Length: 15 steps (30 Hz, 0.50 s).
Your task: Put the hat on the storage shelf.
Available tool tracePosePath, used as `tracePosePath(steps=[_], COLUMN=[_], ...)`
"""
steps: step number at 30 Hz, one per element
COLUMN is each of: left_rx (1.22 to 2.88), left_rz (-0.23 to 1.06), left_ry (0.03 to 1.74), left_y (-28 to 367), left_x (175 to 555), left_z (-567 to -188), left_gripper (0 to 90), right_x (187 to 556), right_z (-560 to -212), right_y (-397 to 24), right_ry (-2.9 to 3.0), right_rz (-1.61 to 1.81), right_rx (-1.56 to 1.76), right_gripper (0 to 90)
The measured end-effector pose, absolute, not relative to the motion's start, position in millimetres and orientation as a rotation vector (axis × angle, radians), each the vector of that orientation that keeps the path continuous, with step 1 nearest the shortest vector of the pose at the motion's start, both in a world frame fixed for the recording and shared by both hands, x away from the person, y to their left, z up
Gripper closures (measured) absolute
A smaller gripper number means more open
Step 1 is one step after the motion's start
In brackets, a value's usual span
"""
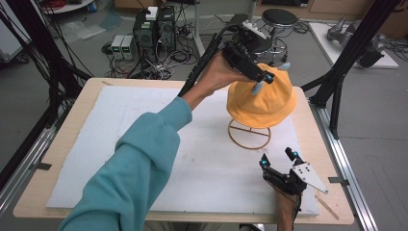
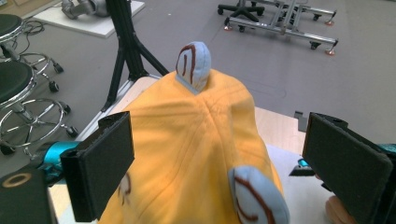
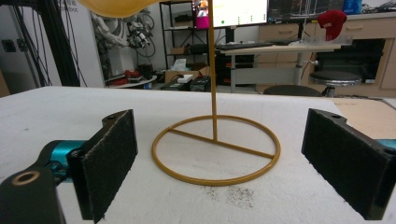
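White foam matting (image 1: 144,144) bears a wire ring stand (image 1: 249,134) wearing a soft yellow hat (image 1: 262,98); both grippers (image 1: 269,72) (image 1: 279,158) released.

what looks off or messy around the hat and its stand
Little stands out: the yellow hat sits on its wire stand, slightly tilted. The one blemish is a patch of dark specks on the white mat in front of the stand's ring base.

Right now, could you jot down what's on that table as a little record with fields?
hat: yellow, two blue ears, sitting on the stand
stand: gold wire ring base with upright rod, on the white mat
left gripper: over the hat's top, jaws open either side of it, pads not pressing
right gripper: low on the mat near the stand's base, jaws open, nothing between them
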<state>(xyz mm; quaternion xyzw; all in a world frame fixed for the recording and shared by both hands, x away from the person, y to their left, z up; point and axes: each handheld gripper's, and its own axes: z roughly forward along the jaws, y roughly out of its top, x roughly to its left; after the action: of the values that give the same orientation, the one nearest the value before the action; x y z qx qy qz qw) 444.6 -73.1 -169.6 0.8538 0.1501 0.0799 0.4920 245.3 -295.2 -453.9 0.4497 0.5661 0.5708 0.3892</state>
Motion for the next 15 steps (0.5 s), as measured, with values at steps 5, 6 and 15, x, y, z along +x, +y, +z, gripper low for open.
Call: tracePosePath(steps=[5,6,15], left_rx=[2.001,2.003,1.934], left_rz=[0.193,0.199,0.246], left_ry=[0.375,0.372,0.384], left_y=[-41.9,-37.5,22.0], left_x=[436.2,435.1,412.5], left_z=[-170.3,-171.2,-177.3], left_gripper=[9.5,9.5,9.6], right_x=[245.3,245.5,245.1], right_z=[-453.9,-453.9,-453.8], right_y=[-295.3,-295.3,-294.4], right_ry=[1.440,1.441,1.445], right_rz=[1.451,1.450,1.449], right_rx=[1.144,1.142,1.142], right_gripper=[9.3,9.2,9.3])
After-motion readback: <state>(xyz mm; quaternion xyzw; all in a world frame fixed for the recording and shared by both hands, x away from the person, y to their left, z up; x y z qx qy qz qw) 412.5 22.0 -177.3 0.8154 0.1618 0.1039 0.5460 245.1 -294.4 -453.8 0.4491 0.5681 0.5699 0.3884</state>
